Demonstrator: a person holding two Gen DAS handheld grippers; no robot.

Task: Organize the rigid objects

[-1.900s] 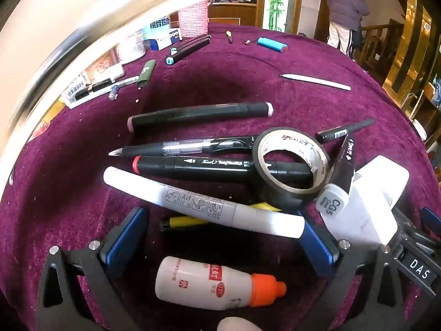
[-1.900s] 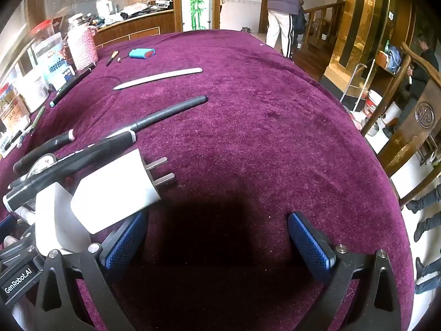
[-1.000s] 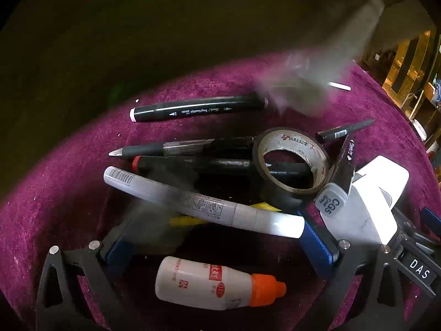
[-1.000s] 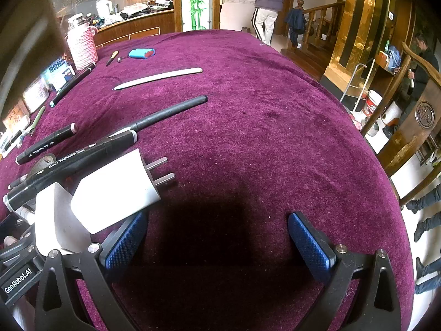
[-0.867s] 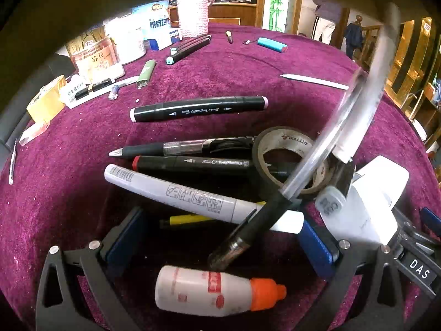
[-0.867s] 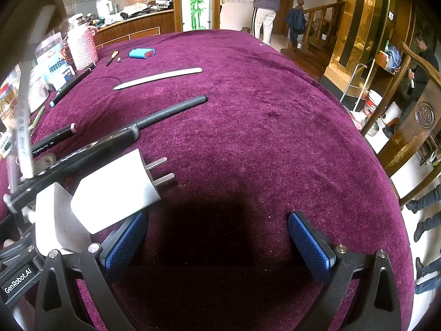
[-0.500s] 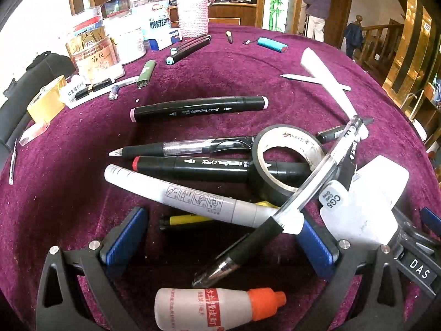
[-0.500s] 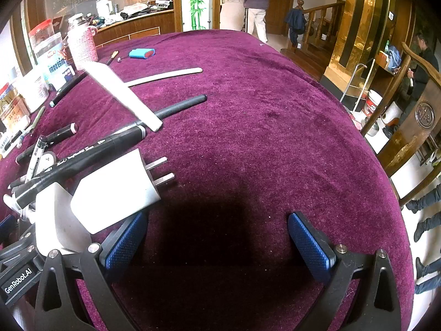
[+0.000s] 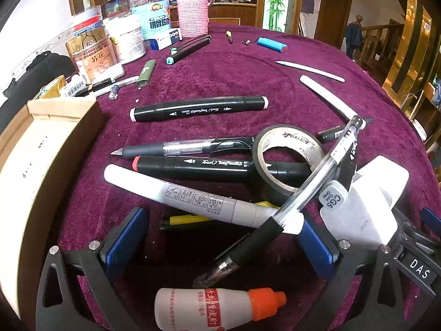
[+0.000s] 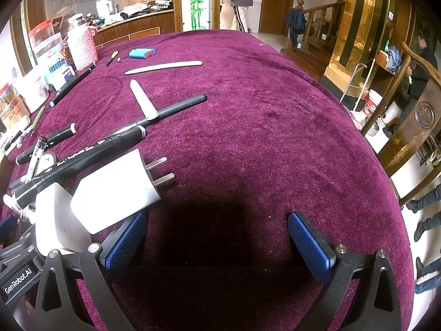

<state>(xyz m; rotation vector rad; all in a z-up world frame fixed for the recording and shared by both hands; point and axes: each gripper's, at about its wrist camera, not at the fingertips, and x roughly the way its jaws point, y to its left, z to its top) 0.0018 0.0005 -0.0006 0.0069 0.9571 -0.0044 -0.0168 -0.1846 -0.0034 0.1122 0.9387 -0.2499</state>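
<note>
My left tongs (image 9: 220, 237) stand apart over the heap of pens, gripping nothing; my right tongs (image 10: 217, 244) are apart too, over bare purple cloth on the bench (image 10: 261, 115).

Much of the heap is half hidden. The yellow pen (image 9: 187, 219) shows only a short stretch under the white marker (image 9: 193, 197), and I cannot tell how long it is. The black marker with the red end (image 9: 198, 165) runs through the tape roll (image 9: 286, 162), which covers its right end. The grey-capped marker (image 9: 340, 176) leans on the white charger (image 9: 369, 201), whose near edge is lost behind my right tongs' frame. In the right view the charger (image 10: 115, 190) shows both its prongs, pointing right. The correction-fluid bottle (image 9: 217, 309), with its orange cap, is cut off at the near edge. A cardboard box (image 9: 41, 149) fills the left edge, blurred and bent by the lens; I cannot see inside it.

The clear pen with the black grip (image 9: 281, 212) lies slantwise on top of the heap, tip near, crossing the white marker and the tape roll. Farther off lie a black gel pen (image 9: 182, 149) and a black marker with pink ends (image 9: 198, 107), each alone on the cloth. Two white sticks (image 9: 328, 98) lie far right, and jars (image 9: 121, 38) crowd the far left.
</note>
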